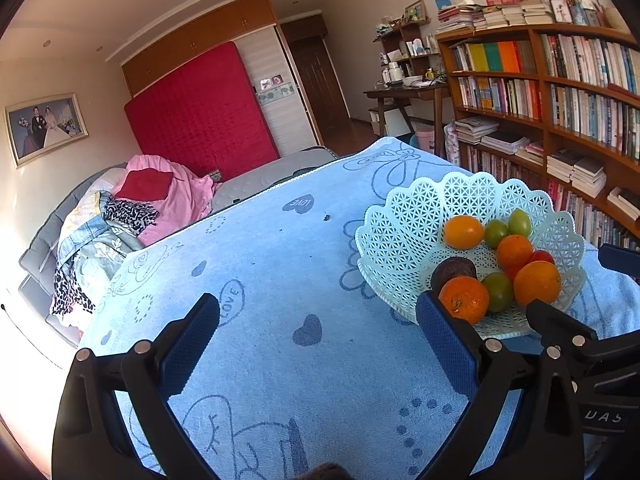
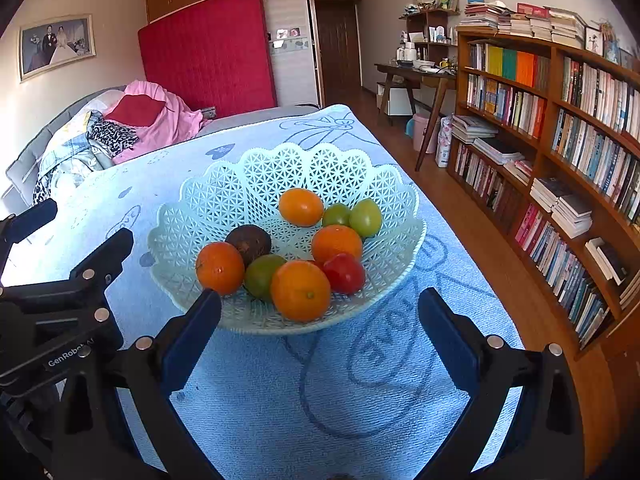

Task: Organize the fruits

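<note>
A pale green lattice basket (image 2: pixel 280 176) (image 1: pixel 404 240) stands on a light blue towel (image 2: pixel 320 400) (image 1: pixel 280 248). It holds several oranges, among them a near one (image 2: pixel 301 290) (image 1: pixel 537 283), some green fruits (image 2: pixel 262 274), a red fruit (image 2: pixel 345 273) and a dark brown one (image 2: pixel 249 242) (image 1: pixel 454 271). My right gripper (image 2: pixel 319 314) is open and empty, just in front of the basket's near rim. My left gripper (image 1: pixel 318 320) is open and empty over the bare towel, left of the basket. The left gripper also shows at the left edge of the right wrist view (image 2: pixel 80 280).
The towel-covered table ends at the far edge (image 1: pixel 304 172) and the right edge (image 2: pixel 472 280). A bed with piled clothes (image 1: pixel 120 216) lies behind on the left. A tall bookshelf (image 2: pixel 560 160) and a wooden desk (image 2: pixel 416 76) stand to the right over a wood floor.
</note>
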